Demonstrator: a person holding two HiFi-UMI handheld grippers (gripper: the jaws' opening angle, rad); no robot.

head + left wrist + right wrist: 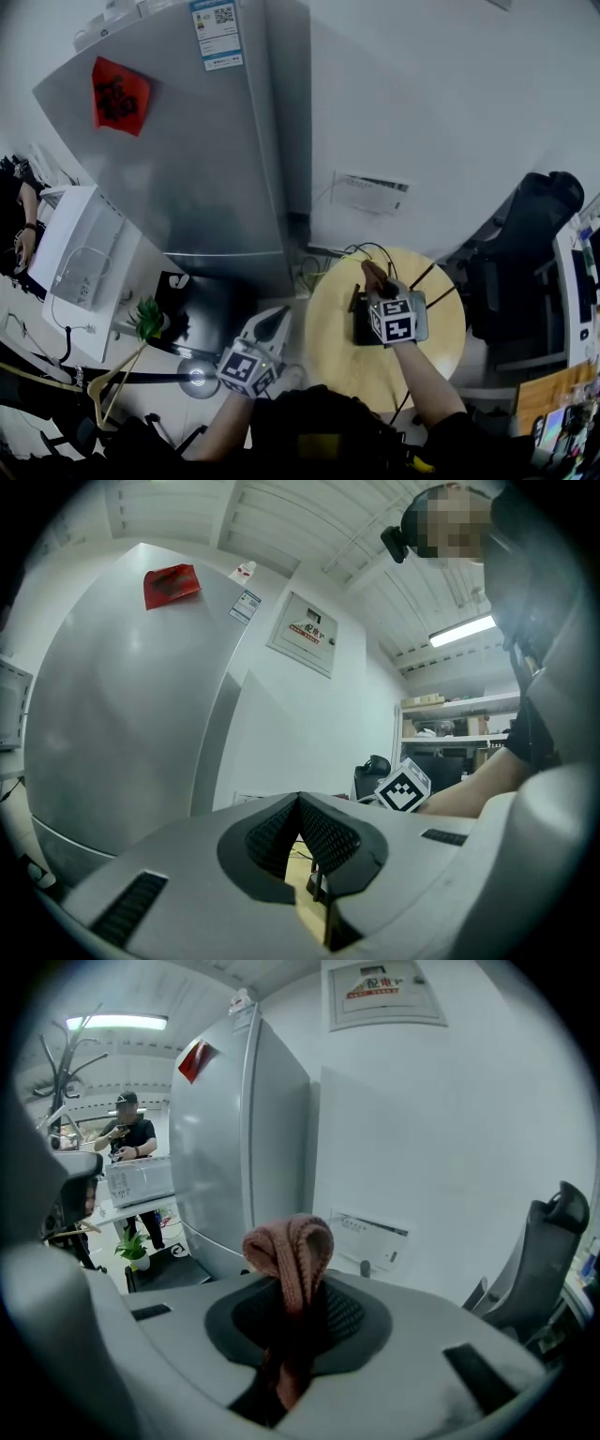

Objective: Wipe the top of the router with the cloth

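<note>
Router point(362, 326): black box on round wooden table point(333, 370), antennas poking up-right, body largely hidden beneath right gripper point(378, 291). Right gripper's jaws pinch folded pink cloth point(289, 1249), loop standing above pads; in head view the cloth sits at router's far edge. Left gripper point(273, 325) hovers off table's left rim, jaws pressed together, nothing between. Right gripper clearly nearer: router directly below it, stretching back toward person. Long axis looks left-right, though cover makes this uncertain. Judgement: wipe stroke pulls cloth back across top.
</note>
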